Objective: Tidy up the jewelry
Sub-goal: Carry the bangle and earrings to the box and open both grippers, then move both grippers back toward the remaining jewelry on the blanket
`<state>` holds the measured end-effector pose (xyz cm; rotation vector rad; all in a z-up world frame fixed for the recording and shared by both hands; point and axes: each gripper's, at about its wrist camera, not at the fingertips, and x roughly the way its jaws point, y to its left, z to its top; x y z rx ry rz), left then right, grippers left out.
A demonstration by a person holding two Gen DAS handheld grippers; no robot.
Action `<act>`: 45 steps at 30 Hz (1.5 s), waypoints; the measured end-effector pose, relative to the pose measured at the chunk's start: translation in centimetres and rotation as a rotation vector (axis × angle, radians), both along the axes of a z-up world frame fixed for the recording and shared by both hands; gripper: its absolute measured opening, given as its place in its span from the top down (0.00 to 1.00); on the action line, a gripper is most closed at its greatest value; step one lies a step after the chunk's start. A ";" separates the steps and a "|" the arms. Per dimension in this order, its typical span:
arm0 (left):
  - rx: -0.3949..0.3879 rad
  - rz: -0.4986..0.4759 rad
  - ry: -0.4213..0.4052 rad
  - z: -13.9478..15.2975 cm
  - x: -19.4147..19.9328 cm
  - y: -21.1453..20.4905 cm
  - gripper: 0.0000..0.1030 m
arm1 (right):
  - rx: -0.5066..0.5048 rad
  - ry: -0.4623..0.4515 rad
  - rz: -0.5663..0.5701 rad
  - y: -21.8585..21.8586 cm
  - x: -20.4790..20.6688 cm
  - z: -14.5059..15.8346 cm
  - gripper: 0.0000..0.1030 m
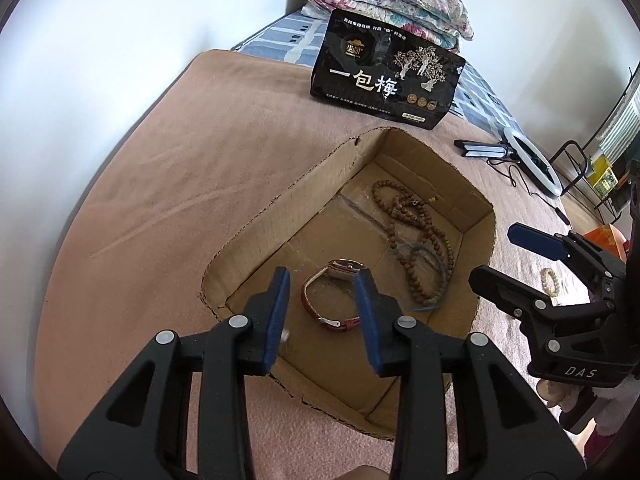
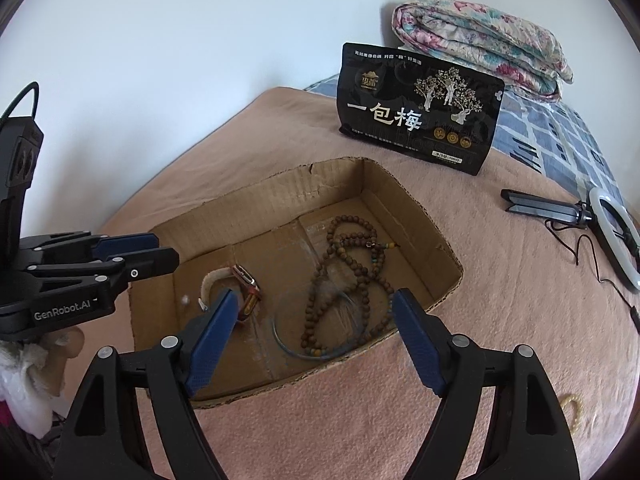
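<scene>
A: Where did the jewelry sit at that point?

B: Mostly in the box (image 2: 280, 192) on the bed (image 1: 168, 168). The watch (image 1: 334, 298) lay on the box floor, and the beads (image 2: 352, 280) were coiled beside it, nearer the far wall. One pale bracelet (image 2: 572, 408) lay outside on the blanket, just beside the right claw (image 2: 316, 340).

A: And the claws?

B: The left claw (image 1: 324, 320) hung over the watch with its fingers partly apart; the watch showed between them, but the pads did not press on it. I'd say it was lying free. The right claw stood wide apart over the beads end of the box, with nothing in it.

A: So what was the step in hand?

B: By my reading, letting go of the watch and going for the bracelet. That's a guess from how things lay.

A: How would you do it well?

B: Lift the left claw straight up so a finger does not hook the strap and drag the watch back out. Then bring the right claw to the bracelet with its fingers astride one side of the ring, not across the whole loop. Press down gently into the blanket, since it is soft and the beads may sink away. Close slowly, and check that no blanket pile is pinched too.
</scene>
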<state>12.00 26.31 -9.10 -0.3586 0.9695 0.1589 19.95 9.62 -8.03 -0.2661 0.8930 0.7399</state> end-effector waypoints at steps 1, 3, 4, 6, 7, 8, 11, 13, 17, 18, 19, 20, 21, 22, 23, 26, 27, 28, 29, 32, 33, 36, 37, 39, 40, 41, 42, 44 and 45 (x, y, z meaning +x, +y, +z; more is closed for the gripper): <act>-0.001 0.000 -0.001 0.0 0.0 0.0 0.67 | 0.000 -0.001 -0.002 0.0 0.0 0.0 0.23; -0.001 -0.002 -0.002 0.0 0.0 -0.1 0.67 | 0.001 -0.001 -0.005 -0.1 0.0 0.1 0.23; -0.001 -0.001 -0.001 0.0 -0.1 -0.1 0.67 | 0.002 0.000 -0.007 -0.2 0.1 0.1 0.23; 0.001 -0.004 -0.001 0.1 0.0 -0.1 0.67 | 0.004 0.002 -0.010 -0.4 0.0 0.1 0.23; 0.002 -0.005 -0.002 0.1 -0.1 -0.1 0.67 | 0.004 0.002 -0.012 -0.5 0.0 0.1 0.23; 0.005 -0.006 -0.004 0.1 0.0 -0.2 0.67 | 0.005 0.002 -0.016 -0.6 0.0 0.2 0.23; 0.015 -0.011 -0.008 0.2 -0.1 -0.5 0.67 | 0.012 0.004 -0.027 -1.2 -0.1 0.3 0.23; 0.021 -0.014 -0.011 0.3 -0.1 -0.8 0.67 | 0.016 0.006 -0.035 -1.6 -0.1 0.3 0.23; 0.041 -0.031 -0.026 0.6 -0.1 -1.4 0.67 | 0.017 0.001 -0.045 -2.7 -0.3 0.6 0.23; 0.044 -0.035 -0.029 0.7 -0.1 -1.6 0.67 | 0.019 0.000 -0.049 -3.0 -0.3 0.7 0.23; 0.047 -0.039 -0.031 0.8 -0.1 -1.8 0.67 | 0.021 0.000 -0.052 -3.3 -0.3 0.8 0.23; 0.051 -0.044 -0.035 0.8 -0.1 -2.0 0.67 | 0.025 -0.001 -0.059 -3.7 -0.4 1.0 0.23; 0.053 -0.049 -0.038 0.9 -0.1 -2.2 0.67 | 0.027 0.000 -0.064 -4.0 -0.4 1.1 0.23; 0.055 -0.055 -0.041 1.0 -0.1 -2.4 0.67 | 0.030 -0.001 -0.069 -4.4 -0.3 1.2 0.23; 0.060 -0.063 -0.043 1.0 -0.1 -2.7 0.67 | 0.032 -0.002 -0.074 -4.8 -0.4 1.2 0.23; 0.077 -0.088 -0.050 1.2 0.0 -3.7 0.67 | 0.037 -0.005 -0.095 -6.4 -0.3 1.6 0.23; 0.081 -0.095 -0.051 1.3 0.0 -3.9 0.67 | 0.039 -0.005 -0.101 -7.0 -0.3 1.6 0.23; 0.084 -0.104 -0.053 1.3 0.0 -4.2 0.67 | 0.039 -0.002 -0.108 -7.5 -0.2 1.7 0.23; 0.086 -0.113 -0.055 1.4 0.0 -4.6 0.67 | 0.038 0.001 -0.117 -8.2 -0.1 1.8 0.23; 0.088 -0.146 -0.065 1.8 0.1 -5.8 0.67 | 0.034 -0.002 -0.138 -10.0 0.1 2.2 0.23; 0.089 -0.155 -0.069 1.9 0.0 -6.2 0.67 | 0.027 -0.004 -0.147 -10.8 0.2 2.4 0.23; 0.096 -0.190 -0.081 2.3 0.1 -7.7 0.67 | 0.012 -0.014 -0.169 -12.8 0.2 2.7 0.23; 0.098 -0.203 -0.084 2.4 0.1 -8.2 0.67 | 0.006 -0.018 -0.178 -13.6 0.2 2.9 0.23; 0.097 -0.228 -0.089 2.5 0.1 -9.2 0.67 | -0.001 -0.022 -0.194 -15.0 0.2 3.1 0.23; 0.094 -0.239 -0.091 2.6 0.1 -9.7 0.67 | -0.002 -0.022 -0.202 -15.7 0.2 3.2 0.23; 0.091 -0.257 -0.094 2.6 0.1 -10.4 0.67 | -0.003 -0.021 -0.212 -16.6 0.2 3.3 0.23; 0.090 -0.269 -0.096 2.7 0.0 -11.0 0.67 | -0.005 -0.021 -0.219 -17.2 0.1 3.3 0.23; 0.086 -0.300 -0.100 2.7 0.0 -12.4 0.67 | -0.013 -0.020 -0.241 -18.7 0.1 3.4 0.23; 0.083 -0.312 -0.100 2.7 0.0 -13.0 0.67 | -0.017 -0.019 -0.250 -19.4 0.1 3.4 0.23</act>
